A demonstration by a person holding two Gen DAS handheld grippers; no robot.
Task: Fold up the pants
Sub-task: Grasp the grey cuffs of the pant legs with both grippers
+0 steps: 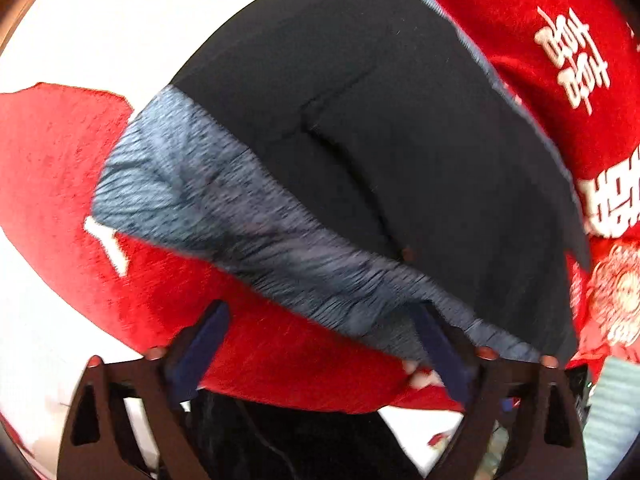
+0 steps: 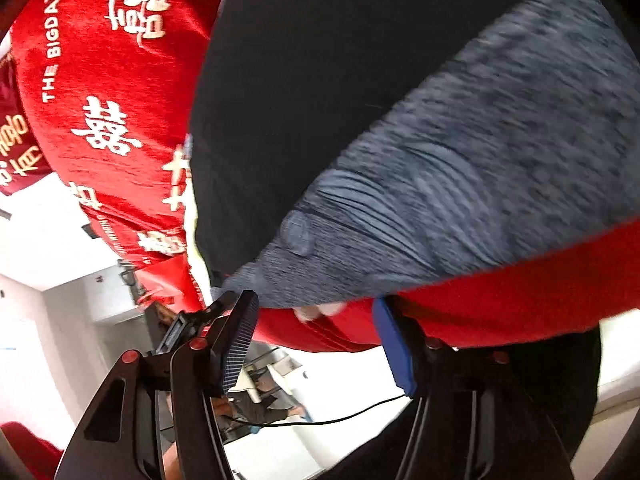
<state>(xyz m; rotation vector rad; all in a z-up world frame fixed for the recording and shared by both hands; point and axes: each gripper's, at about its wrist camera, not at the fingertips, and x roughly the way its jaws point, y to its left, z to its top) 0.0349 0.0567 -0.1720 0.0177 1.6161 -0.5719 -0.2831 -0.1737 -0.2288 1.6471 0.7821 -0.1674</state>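
Black pants (image 1: 392, 132) with a wide grey-blue heathered waistband (image 1: 224, 208) lie on a red cloth (image 1: 280, 364). My left gripper (image 1: 324, 320) is open just in front of the waistband's edge; its right finger (image 1: 436, 344) touches the band's corner, its left finger (image 1: 204, 340) is over red cloth. In the right wrist view the same pants (image 2: 320, 80) and waistband (image 2: 480, 168) fill the frame. My right gripper (image 2: 316, 320) is open at the waistband's corner, nothing between its fingers.
The red cloth carries white Chinese characters and "THE BIGDAY" (image 2: 52, 44). A white table surface (image 1: 80, 32) shows beyond it. A black cable (image 2: 320, 420) runs below the right gripper. The red cloth's edge (image 2: 520, 320) hangs near the front.
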